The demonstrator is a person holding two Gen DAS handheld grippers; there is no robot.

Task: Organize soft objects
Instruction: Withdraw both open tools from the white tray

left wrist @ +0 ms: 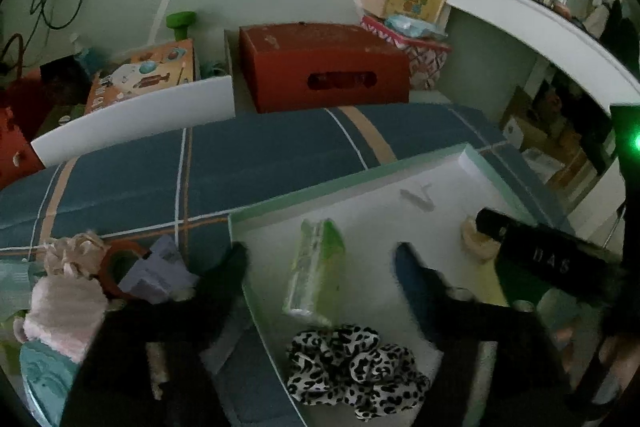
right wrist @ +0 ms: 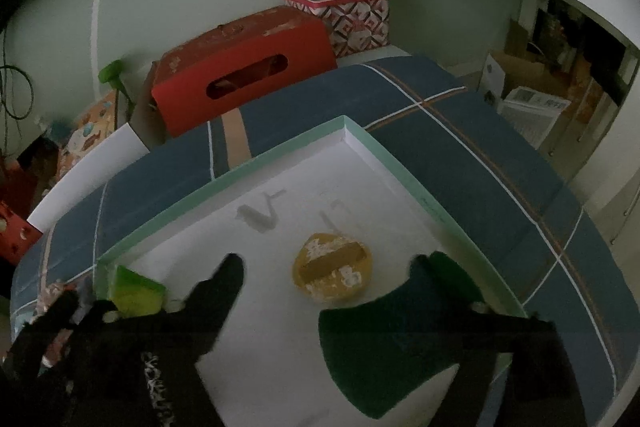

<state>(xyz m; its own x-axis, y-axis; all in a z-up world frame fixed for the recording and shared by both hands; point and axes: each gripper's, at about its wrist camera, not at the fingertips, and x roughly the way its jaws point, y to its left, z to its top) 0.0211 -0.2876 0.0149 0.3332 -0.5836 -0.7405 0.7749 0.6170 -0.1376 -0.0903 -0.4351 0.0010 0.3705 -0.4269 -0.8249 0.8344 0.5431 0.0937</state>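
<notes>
A white tray with a mint rim lies on a blue plaid bed. Inside it, a green and clear packet lies between the spread fingers of my left gripper, which is open and touches nothing. A leopard-print scrunchie rests in the tray just below the packet. My right gripper is open too, with its fingers either side of a round yellow pad that lies flat on the tray. The green packet shows at the tray's left edge.
Left of the tray lie a pink fluffy item, a beige scrunchie, an orange ring and purple paper. A red box, a white board and patterned boxes stand behind the bed.
</notes>
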